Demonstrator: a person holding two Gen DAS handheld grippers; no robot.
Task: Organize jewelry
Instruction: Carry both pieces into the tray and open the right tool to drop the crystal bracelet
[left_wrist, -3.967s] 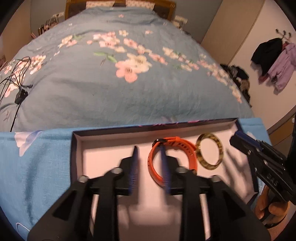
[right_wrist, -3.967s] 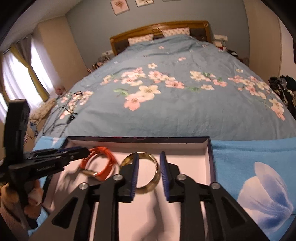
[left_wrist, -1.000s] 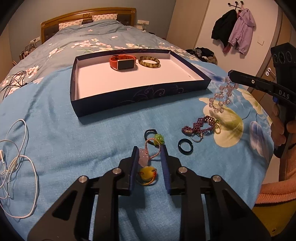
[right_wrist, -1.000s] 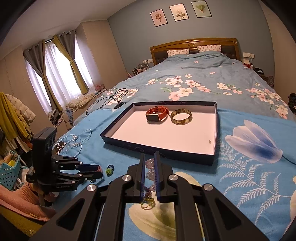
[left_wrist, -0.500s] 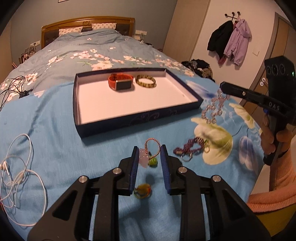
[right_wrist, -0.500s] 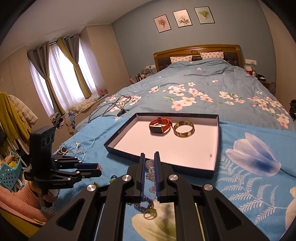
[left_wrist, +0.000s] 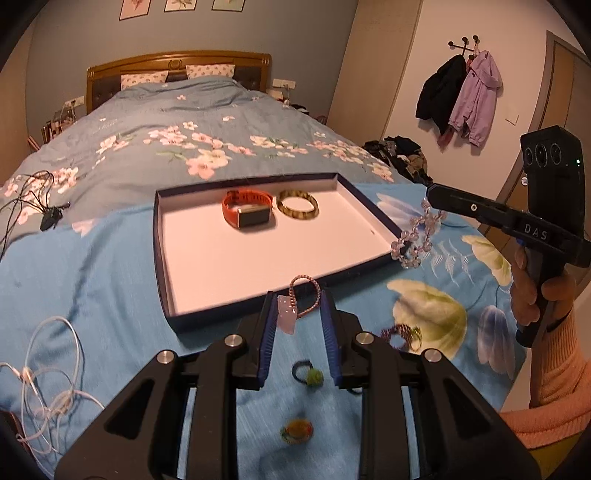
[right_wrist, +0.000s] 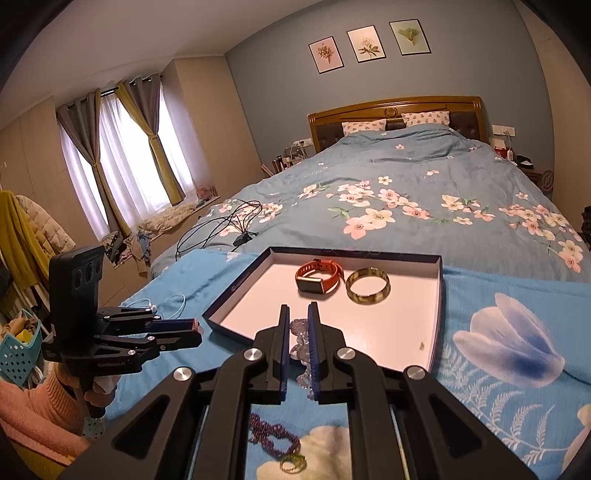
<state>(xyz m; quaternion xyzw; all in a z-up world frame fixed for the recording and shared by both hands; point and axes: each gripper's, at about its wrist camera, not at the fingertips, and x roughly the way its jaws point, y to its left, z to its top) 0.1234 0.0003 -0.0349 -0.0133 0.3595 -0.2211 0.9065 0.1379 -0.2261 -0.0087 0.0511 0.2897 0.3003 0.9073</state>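
The jewelry box lid (left_wrist: 280, 251) lies on the bed's blue blanket (left_wrist: 92, 280), holding the orange watch (left_wrist: 248, 213) and a gold bangle (left_wrist: 297, 205). Your left gripper (left_wrist: 297, 317) has its jaws narrowed on a pink-cord pendant bracelet (left_wrist: 295, 306), airborne just short of the tray's near wall. Your right gripper (right_wrist: 296, 347) pinches a clear bead bracelet (right_wrist: 300, 347) over the near edge. Both dangle loosely; a swing could snag either on the wall or slip it free.

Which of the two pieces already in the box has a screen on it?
The orange strap watch, on the left in the dark blue box. The olive-gold bangle beside it is a plain ring with no face.
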